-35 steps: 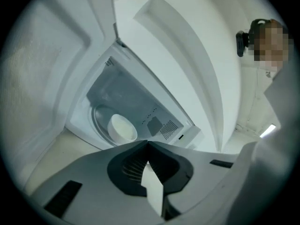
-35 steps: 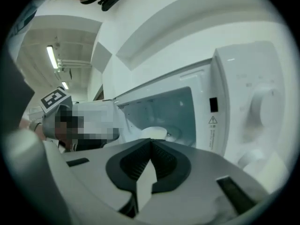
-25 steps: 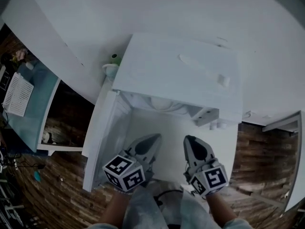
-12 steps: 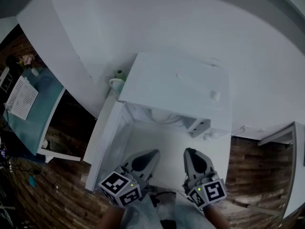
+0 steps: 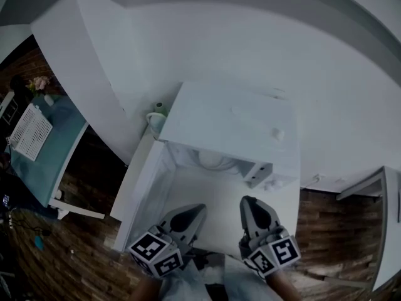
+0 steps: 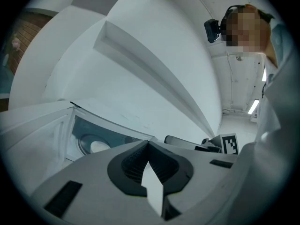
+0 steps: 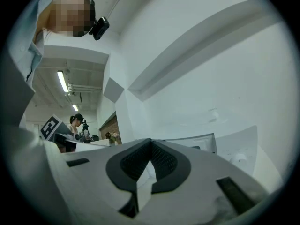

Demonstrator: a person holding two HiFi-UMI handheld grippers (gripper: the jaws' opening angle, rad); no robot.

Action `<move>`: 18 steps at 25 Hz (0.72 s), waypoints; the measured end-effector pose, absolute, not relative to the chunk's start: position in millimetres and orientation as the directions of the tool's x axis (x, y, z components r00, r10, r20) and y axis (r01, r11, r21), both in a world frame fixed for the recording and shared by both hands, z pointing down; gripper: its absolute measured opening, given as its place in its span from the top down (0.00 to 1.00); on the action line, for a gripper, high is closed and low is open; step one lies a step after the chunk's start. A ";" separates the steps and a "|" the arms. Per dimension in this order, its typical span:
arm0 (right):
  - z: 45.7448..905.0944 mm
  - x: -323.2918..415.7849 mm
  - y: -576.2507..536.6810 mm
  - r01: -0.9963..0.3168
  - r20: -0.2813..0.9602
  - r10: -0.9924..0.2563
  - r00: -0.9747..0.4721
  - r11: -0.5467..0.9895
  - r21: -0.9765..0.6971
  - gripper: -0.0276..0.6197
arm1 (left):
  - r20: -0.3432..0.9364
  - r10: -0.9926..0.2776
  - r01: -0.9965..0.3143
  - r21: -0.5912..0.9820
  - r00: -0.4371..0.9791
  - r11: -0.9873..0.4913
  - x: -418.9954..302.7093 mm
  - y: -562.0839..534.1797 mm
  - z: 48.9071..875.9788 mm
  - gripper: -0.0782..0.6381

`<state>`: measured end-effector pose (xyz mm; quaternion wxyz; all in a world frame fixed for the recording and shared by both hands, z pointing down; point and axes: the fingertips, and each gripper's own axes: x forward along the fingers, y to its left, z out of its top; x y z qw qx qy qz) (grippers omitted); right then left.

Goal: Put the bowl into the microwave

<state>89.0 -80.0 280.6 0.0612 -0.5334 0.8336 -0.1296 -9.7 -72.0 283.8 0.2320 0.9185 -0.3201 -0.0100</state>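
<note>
A white microwave (image 5: 232, 127) stands on a white table with its door (image 5: 141, 193) swung open to the left. A pale bowl (image 5: 213, 160) sits inside the cavity, partly hidden under the top; in the left gripper view the bowl (image 6: 96, 146) shows through the opening. My left gripper (image 5: 198, 210) and right gripper (image 5: 247, 202) hover side by side in front of the opening, well short of it. Both are shut with nothing between the jaws, as the left gripper (image 6: 147, 145) and right gripper (image 7: 150, 142) show in their own views.
A small cup with a green top (image 5: 158, 113) stands at the microwave's far left corner. A teal table with a white basket (image 5: 28, 130) lies to the left. The floor (image 5: 81, 256) is brick-patterned. A white wall (image 5: 250, 42) rises behind the microwave.
Both grippers have drawn back toward the bottom of the head view, away from the microwave. The microwave looks smaller and farther off. Both jaws stay shut.
</note>
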 end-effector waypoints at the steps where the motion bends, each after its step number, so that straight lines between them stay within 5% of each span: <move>1: 278.9 87.7 -80.9 -0.872 0.029 -0.905 -0.425 0.401 -0.282 0.96 | 0.128 -0.595 -0.586 0.426 0.793 -0.689 -10.9 -72.7 282.2 0.90; 18: 275.0 59.0 -71.8 -0.849 0.052 -0.862 -0.504 0.483 -0.213 0.96 | 0.109 -0.586 -0.574 0.408 0.803 -0.710 -11.8 -70.9 280.3 0.90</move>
